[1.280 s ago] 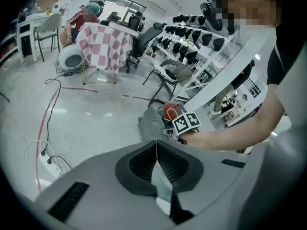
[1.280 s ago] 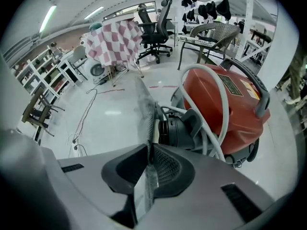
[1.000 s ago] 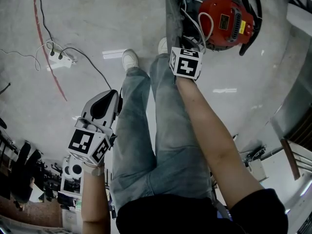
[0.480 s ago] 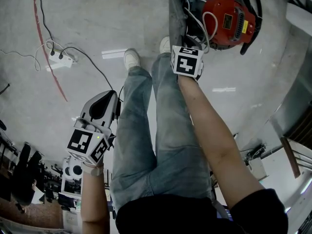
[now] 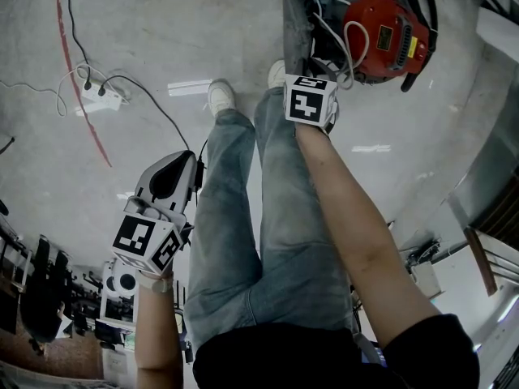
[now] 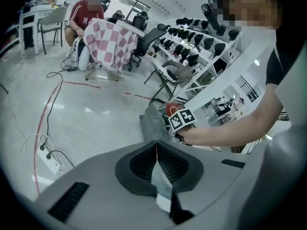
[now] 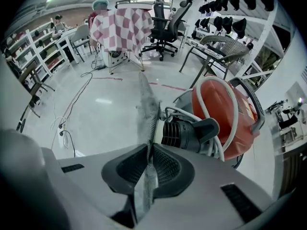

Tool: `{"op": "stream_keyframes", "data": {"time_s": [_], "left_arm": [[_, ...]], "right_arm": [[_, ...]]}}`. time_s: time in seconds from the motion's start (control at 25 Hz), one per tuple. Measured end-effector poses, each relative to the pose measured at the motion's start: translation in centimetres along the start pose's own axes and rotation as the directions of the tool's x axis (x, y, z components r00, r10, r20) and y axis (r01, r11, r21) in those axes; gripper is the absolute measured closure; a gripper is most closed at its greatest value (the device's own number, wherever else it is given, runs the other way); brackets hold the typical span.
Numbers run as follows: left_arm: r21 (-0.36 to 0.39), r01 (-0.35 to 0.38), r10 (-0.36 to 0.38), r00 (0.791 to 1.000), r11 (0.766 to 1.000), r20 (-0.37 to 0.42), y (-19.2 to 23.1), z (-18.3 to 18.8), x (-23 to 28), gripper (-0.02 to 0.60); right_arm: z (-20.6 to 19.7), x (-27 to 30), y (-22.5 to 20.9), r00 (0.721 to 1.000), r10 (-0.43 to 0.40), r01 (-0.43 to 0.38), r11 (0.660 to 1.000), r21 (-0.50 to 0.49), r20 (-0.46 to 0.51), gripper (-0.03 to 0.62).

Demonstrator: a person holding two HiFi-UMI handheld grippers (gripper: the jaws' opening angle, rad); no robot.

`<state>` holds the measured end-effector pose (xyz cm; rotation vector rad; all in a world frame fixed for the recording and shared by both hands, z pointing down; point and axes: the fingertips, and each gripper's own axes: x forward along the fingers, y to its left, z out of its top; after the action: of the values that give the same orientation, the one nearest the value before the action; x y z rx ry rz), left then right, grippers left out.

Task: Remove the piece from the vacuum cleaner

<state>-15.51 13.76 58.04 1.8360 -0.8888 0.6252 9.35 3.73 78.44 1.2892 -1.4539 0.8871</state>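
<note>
A red vacuum cleaner wound with white cord stands on the floor at the top right of the head view. A flat grey fabric piece stands against its left side. My right gripper points steeply down and is shut on the near edge of this piece, beside the black motor part. Its marker cube hides the jaws in the head view. My left gripper hangs off to the left over bare floor, away from the vacuum. Its pads meet with nothing between them.
The person's legs and white shoes stand between the two grippers. A power strip with cables and a red floor line lie at the left. A table with a checked cloth, office chairs and shelving stand further off.
The right gripper's cube has rolled a little about its own axis, still gripping the grey piece. The left gripper has hardly moved.
</note>
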Motion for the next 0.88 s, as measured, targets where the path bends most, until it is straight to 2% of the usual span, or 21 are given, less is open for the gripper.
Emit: {"op": "stream_keyframes", "data": {"time_s": [0.16,0.36,0.64,0.88], "left_arm": [[-0.004,0.010,-0.010,1.000,1.000,-0.004,0.2,-0.5,-0.2,0.563],[-0.007,0.007,-0.007,1.000,1.000,-0.003,0.3,-1.0,-0.3,0.563],[-0.015,0.004,-0.004,1.000,1.000,0.007,0.2,-1.1,-0.4,0.563],[-0.016,0.004,-0.004,1.000,1.000,0.005,0.1,-1.5,-0.5,0.563]], "right_arm": [[0.0,0.1,0.2,1.000,0.000,0.000,1.000,0.004,-0.004,0.536],[0.2,0.1,0.4,1.000,-0.005,0.004,0.998,-0.069,-0.013,0.535],[0.2,0.0,0.9,1.000,0.001,-0.002,0.994,-0.109,-0.009,0.534],[0.2,0.1,1.3,0.999,0.033,-0.033,0.996,-0.078,-0.003,0.534]]}}
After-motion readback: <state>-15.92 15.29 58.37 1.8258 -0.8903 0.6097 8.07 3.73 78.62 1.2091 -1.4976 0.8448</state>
